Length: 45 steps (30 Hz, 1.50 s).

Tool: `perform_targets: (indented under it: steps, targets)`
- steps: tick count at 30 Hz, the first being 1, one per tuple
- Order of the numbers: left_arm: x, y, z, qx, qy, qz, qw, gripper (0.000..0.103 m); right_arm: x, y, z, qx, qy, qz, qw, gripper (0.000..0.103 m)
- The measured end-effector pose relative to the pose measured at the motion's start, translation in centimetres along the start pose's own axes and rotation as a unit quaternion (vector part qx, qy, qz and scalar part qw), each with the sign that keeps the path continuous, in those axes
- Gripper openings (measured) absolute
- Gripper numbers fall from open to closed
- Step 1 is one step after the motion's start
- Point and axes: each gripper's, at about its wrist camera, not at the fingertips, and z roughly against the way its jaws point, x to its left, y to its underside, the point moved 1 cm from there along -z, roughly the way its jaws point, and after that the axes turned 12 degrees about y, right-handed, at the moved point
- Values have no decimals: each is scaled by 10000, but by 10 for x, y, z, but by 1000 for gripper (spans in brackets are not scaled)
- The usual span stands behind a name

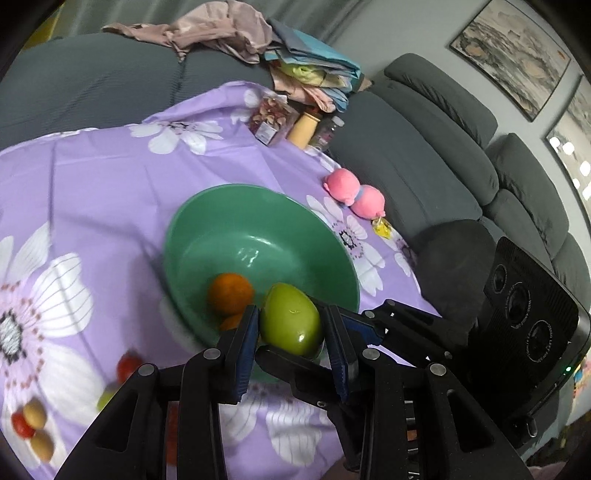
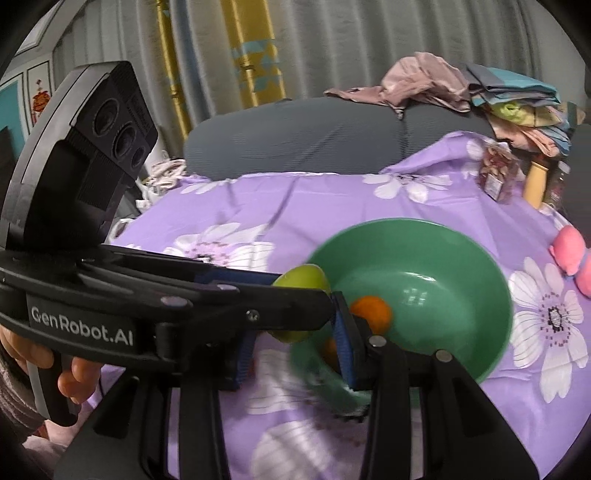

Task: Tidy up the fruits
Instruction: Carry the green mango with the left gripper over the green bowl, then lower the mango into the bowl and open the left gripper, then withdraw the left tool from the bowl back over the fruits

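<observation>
My left gripper [image 1: 291, 325] is shut on a green mango [image 1: 290, 325] and holds it over the near rim of a green bowl [image 1: 229, 221]. The mango also shows in the right wrist view [image 2: 303, 278], where the left gripper [image 2: 295, 306] crosses in front. The bowl [image 2: 461, 251] holds an orange [image 1: 229, 293] and a second orange piece [image 1: 231, 322] beneath it. My right gripper [image 2: 295, 354] is open and empty, its fingers [image 2: 345, 347] just behind the left gripper at the bowl's near rim. Small red, green and tan fruits [image 1: 35, 424] lie on the purple cloth at the lower left.
A purple flowered cloth [image 1: 110, 177] covers the table. A pink plush toy [image 1: 354, 194], a snack bag [image 1: 269, 118] and bottles [image 1: 304, 129] stand at the far edge. A grey sofa [image 1: 424, 155] with piled clothes [image 1: 236, 33] surrounds the table.
</observation>
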Motion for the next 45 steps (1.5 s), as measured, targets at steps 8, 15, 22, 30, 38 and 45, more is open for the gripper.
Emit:
perform_targets:
  steps: [8, 15, 22, 30, 38, 45]
  targets:
    - [16, -8, -33, 147, 205, 226, 9994, 34, -25, 4, -26, 241, 178, -175, 9994, 39]
    - [25, -5, -46, 249, 281, 445, 9983, 35, -32, 10, -35, 440, 372, -108, 9983, 41]
    - [26, -4, -42, 106, 171, 487, 9986, 71, -34, 14, -34, 459, 499, -134, 9976, 57]
    - [24, -1, -7, -369, 256, 541, 9975, 81, -30, 17, -15, 213, 572, -199, 9979, 67]
    - [48, 29, 55, -811, -239, 764, 9935, 96, -14, 19, 6, -40, 433, -207, 9988, 77]
    - [86, 82, 117, -1202, -918, 1351, 9792, 96, 13, 26, 22, -132, -78, -161, 9998, 85]
